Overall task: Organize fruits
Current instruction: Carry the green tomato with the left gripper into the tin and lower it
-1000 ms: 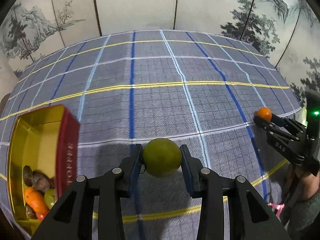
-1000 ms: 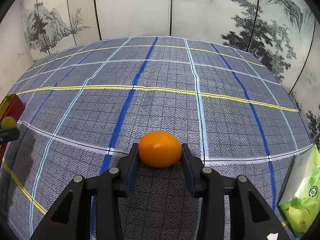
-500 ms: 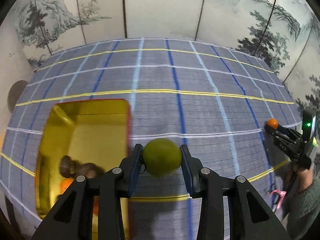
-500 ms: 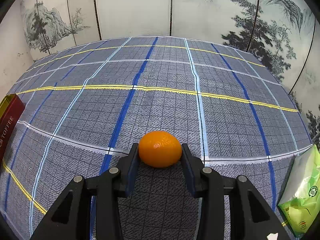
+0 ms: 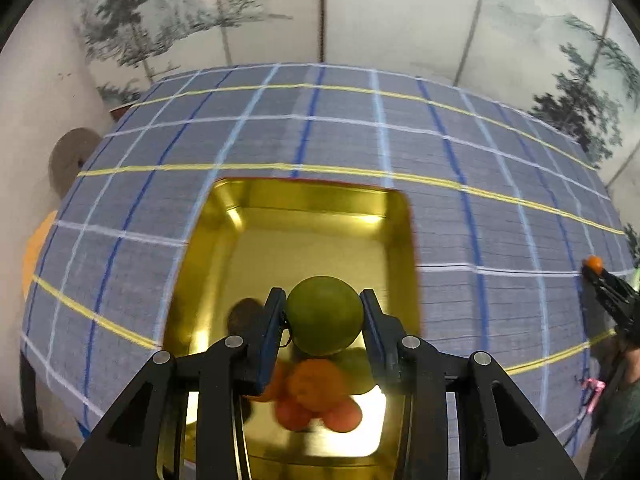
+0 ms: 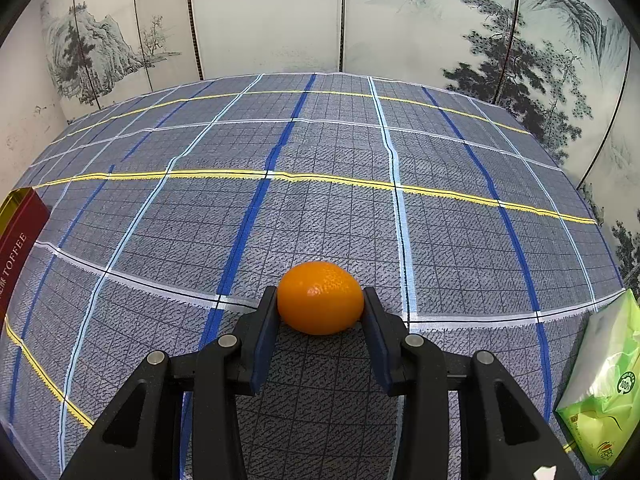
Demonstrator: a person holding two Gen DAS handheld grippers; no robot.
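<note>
Tin (image 5: 404,216) rim encloses left gripper (image 5: 323,314) clamping green fruit (image 5: 324,312).

Glossy gold metal tin (image 5: 240,216), woven checked cloth (image 6: 328,208), dimpled shiny orange (image 6: 320,298), crinkly plastic pack (image 6: 604,384).

The far half of the gold-lined rectangular tin (image 5: 312,236) lies bare — its near end is crowded with orange, green and dark fruits (image 5: 320,392). The checked grey-blue cloth surface (image 6: 320,208) lies open — a green tissue pack (image 6: 604,392) sits at its right edge.

Ink-landscape folding screen (image 6: 400,20) stands behind a table under checked cloth (image 6: 340,152).
</note>
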